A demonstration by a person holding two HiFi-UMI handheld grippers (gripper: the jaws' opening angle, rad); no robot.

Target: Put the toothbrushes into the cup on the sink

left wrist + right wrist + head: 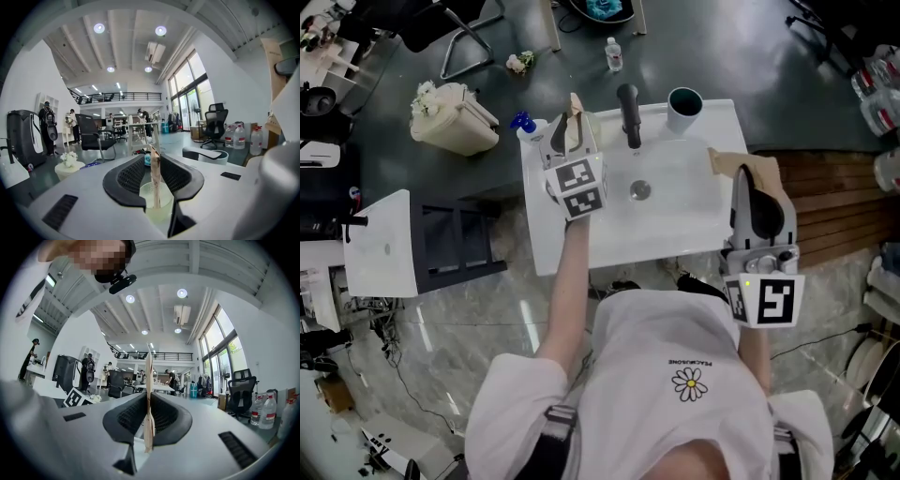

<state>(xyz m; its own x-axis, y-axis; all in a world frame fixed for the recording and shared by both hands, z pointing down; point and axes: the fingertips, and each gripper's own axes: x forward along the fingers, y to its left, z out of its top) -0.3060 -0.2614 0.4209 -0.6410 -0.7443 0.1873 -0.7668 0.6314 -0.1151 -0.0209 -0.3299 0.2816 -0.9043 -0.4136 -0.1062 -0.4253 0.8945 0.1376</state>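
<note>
Left tongs [567, 124] are clamped on a flat tan paper packet [155, 180] above the white sink [675, 230]. Right tongs [748, 178] pinch a second packet [148, 399]. The round cup [684, 105] stands on the sink's far corner, and my shirt [675, 394] reads PEACEMINUSONE.

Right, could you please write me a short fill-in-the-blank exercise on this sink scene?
1. The cup stands on the sink's far ____ corner.
2. The faucet behind the drain is ____ in colour.
3. The left gripper is shut on a flat ____ packet.
4. The right gripper is ____ on a similar packet.

Missing words: right; black; brown; shut.
</note>
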